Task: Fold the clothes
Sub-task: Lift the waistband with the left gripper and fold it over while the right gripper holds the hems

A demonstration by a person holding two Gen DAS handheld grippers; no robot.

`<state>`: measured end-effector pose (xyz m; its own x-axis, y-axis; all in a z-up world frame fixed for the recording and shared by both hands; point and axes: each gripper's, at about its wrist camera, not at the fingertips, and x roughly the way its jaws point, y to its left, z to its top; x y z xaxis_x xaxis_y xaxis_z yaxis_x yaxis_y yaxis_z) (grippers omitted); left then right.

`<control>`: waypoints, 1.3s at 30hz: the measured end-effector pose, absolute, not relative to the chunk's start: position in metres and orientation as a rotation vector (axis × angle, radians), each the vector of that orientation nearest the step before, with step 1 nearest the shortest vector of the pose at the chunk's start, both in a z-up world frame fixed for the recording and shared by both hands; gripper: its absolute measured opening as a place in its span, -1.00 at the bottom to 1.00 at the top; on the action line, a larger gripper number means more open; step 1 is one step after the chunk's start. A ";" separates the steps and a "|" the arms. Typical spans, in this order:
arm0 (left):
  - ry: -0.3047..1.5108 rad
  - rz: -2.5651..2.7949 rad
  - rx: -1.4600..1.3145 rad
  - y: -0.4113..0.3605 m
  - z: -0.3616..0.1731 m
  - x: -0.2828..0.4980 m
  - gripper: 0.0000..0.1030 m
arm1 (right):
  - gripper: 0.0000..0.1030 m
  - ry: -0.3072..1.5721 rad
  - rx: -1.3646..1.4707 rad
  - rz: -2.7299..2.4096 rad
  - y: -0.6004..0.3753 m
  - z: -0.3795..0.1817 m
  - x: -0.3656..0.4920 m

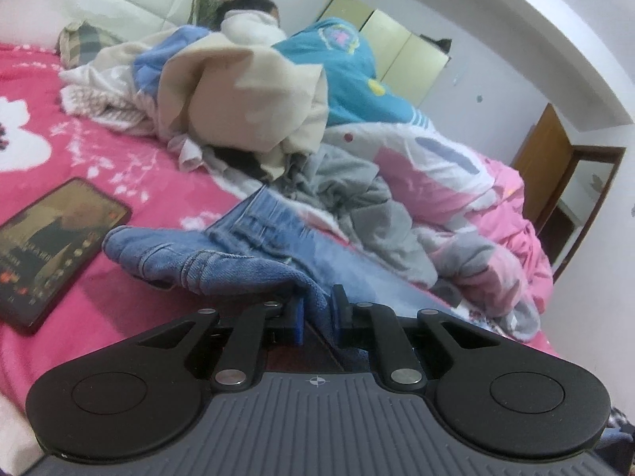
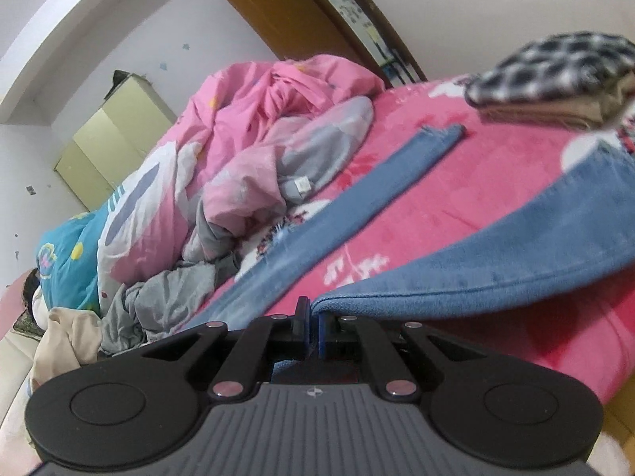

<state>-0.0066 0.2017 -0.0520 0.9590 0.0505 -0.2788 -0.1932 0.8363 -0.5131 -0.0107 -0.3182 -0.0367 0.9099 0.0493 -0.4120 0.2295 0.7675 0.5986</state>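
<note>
Jeans [image 1: 222, 254] were held over the pink bed [image 1: 79, 150].
Left tongs [image 1: 317, 313] and right tongs [image 2: 314, 331] each pinched denim fabric.

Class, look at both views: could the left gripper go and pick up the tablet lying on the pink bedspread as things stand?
Probably not yet. The left gripper is shut on the jeans, so it must let go first. Otherwise the tablet lies uncovered on the bedspread, nothing blocking it.

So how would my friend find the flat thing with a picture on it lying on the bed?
Start at the big pink floral bedspread. Follow it to the side away from the heap of crumpled quilts and clothes, just past the blue denim jeans. There lies a dark rectangular tablet with a lit picture, the only hard, flat, glossy thing among soft fabric.
</note>
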 end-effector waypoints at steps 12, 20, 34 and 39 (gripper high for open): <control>0.178 0.125 -0.550 0.196 -0.036 0.034 -0.82 | -0.96 0.348 0.607 -0.065 -0.316 -0.006 0.057; 0.150 0.126 -0.523 0.195 -0.029 0.078 -0.83 | -0.96 0.330 0.554 -0.038 -0.314 0.008 0.120; 0.304 0.155 -0.468 0.210 -0.056 0.202 -0.88 | -0.96 0.436 0.524 -0.045 -0.301 -0.032 0.269; 0.390 0.150 -0.554 0.223 -0.086 0.228 -0.78 | -0.95 0.507 0.518 -0.062 -0.297 -0.067 0.315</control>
